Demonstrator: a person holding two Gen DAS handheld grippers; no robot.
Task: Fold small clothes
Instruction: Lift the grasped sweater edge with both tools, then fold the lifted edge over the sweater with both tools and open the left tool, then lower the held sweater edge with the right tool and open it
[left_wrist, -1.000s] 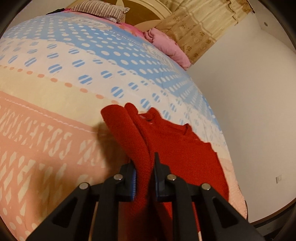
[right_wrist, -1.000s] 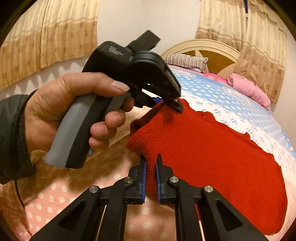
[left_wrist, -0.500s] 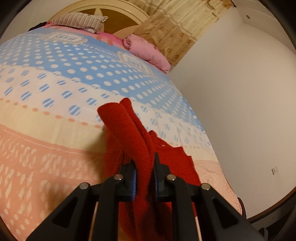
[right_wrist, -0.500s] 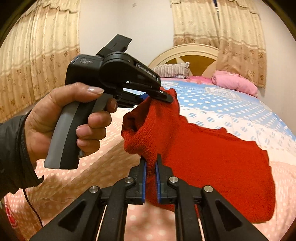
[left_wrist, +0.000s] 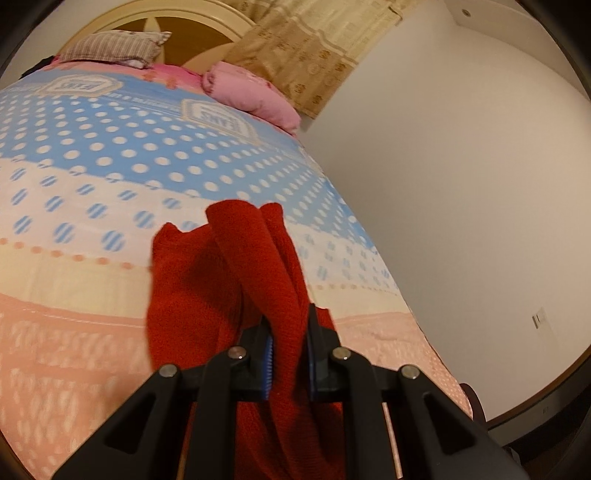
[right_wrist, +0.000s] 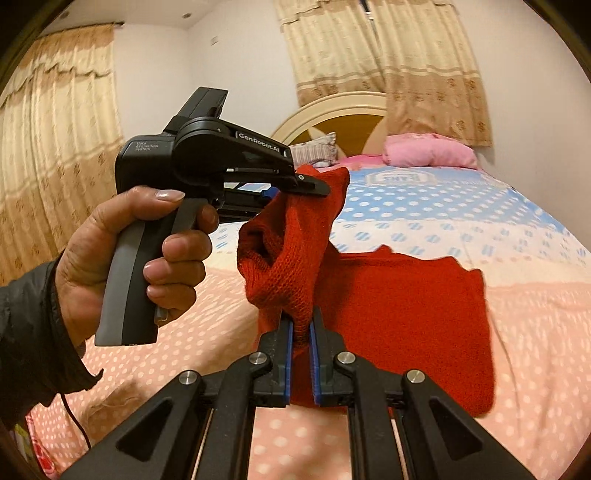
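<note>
Holding the red sweater (right_wrist: 406, 314) above the bed (right_wrist: 480, 221), your right gripper (right_wrist: 301, 354) is clamped on a bunched fold of it. Your left gripper (left_wrist: 288, 354) pinches another fold, lifted higher in your left hand (right_wrist: 122, 254). Its lower part lies on the pink dotted bedspread, near the foot.
</note>
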